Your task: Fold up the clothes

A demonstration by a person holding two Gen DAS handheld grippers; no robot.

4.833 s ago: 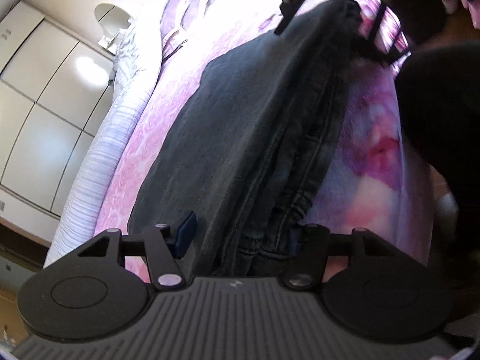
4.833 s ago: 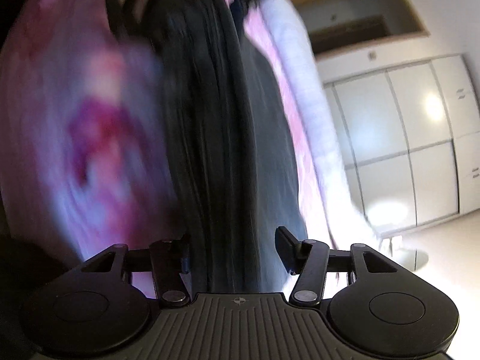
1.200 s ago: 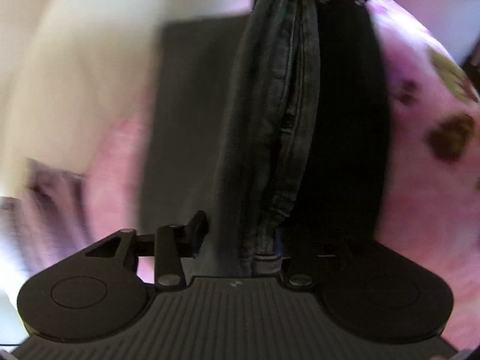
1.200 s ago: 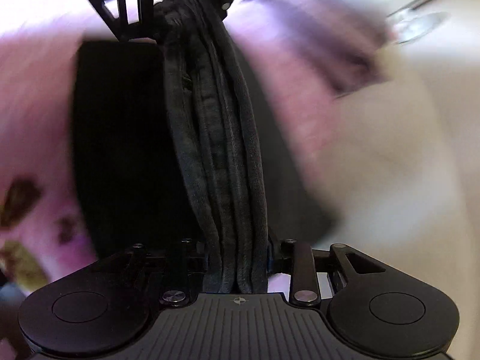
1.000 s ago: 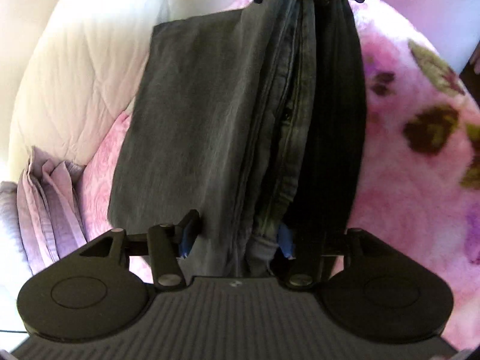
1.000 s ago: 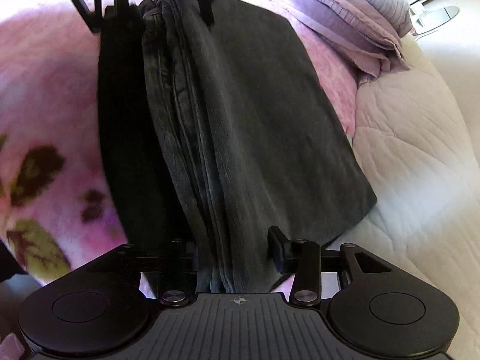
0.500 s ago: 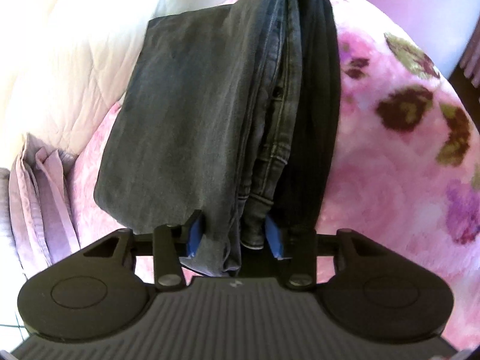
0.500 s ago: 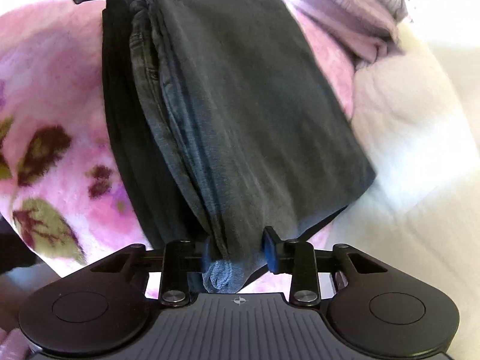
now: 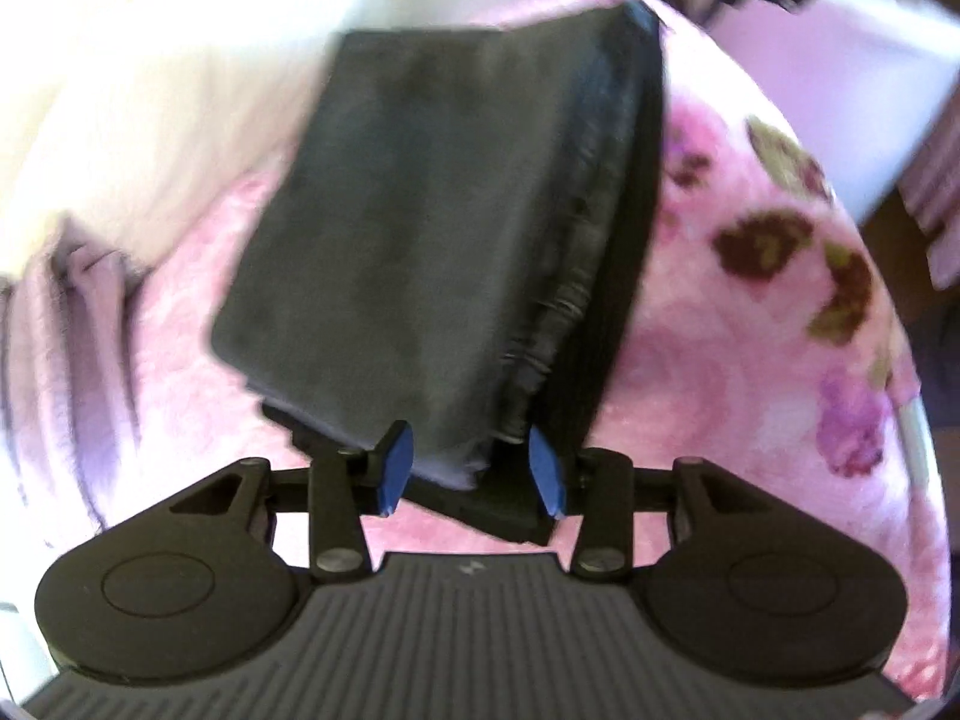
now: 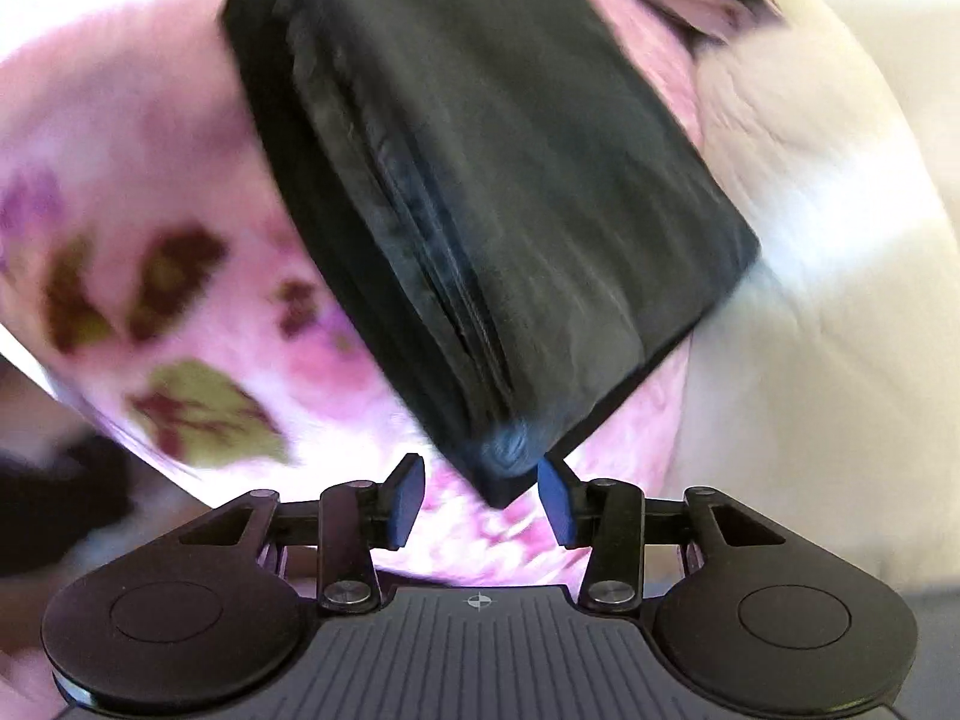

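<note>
Left wrist: the folded dark jeans (image 9: 432, 228) lie flat on the pink floral blanket (image 9: 750, 360), their thick stacked edge toward the right of the view. The left gripper (image 9: 471, 468) stands open just above the near corner; its blue pads (image 9: 396, 462) flank the cloth without pressing it. A pale quilt (image 9: 150, 90) borders the blanket at upper left, and lilac cloth (image 9: 72, 312) lies at the left edge. The other gripper shows blurred at the top.

Right wrist: the jeans (image 10: 510, 180) appear from the opposite end, the layered fold running up the view. The right gripper (image 10: 480, 498) is parted, its jaws having just been opening, and the rolled corner sits just ahead of the pads (image 10: 555, 498), free of them.

Step in hand, as judged: release after a fold, both tools clear of the bundle. The next move likely calls for withdrawing without dragging the corners, then either regrasping for another fold or taking up another garment.
</note>
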